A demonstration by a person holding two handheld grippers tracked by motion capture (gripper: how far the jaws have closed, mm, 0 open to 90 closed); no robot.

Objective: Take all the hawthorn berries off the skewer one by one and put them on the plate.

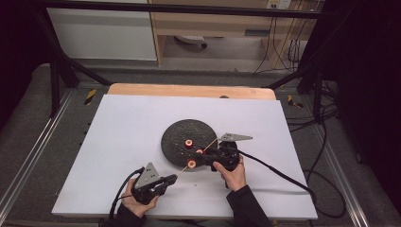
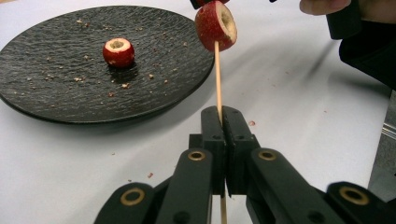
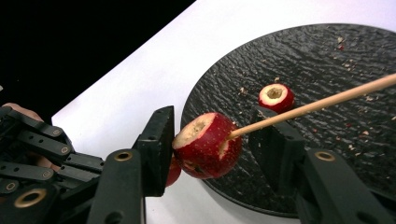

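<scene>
A thin wooden skewer [image 1: 182, 171] runs up and to the right from my left gripper [image 1: 172, 178], whose jaws are shut on its lower end [image 2: 222, 112]. Two cored red fruits are threaded on it, a lower one [image 1: 191, 164] and an upper one [image 1: 199, 152]. My right gripper [image 1: 202, 155] brackets the upper fruit [image 3: 208, 144]: the left pad touches its cut end, and a small gap shows at the other pad. A third cored fruit [image 1: 188, 143] lies on the black stone plate [image 1: 177, 130].
Crumbs are scattered over the plate [image 2: 46, 93]. A white sheet [image 1: 132, 123] covers the table, with a wooden edge [image 1: 189, 90] at the far side. The right gripper's cable [image 1: 283, 172] trails off to the right. Metal frame rails run along both sides.
</scene>
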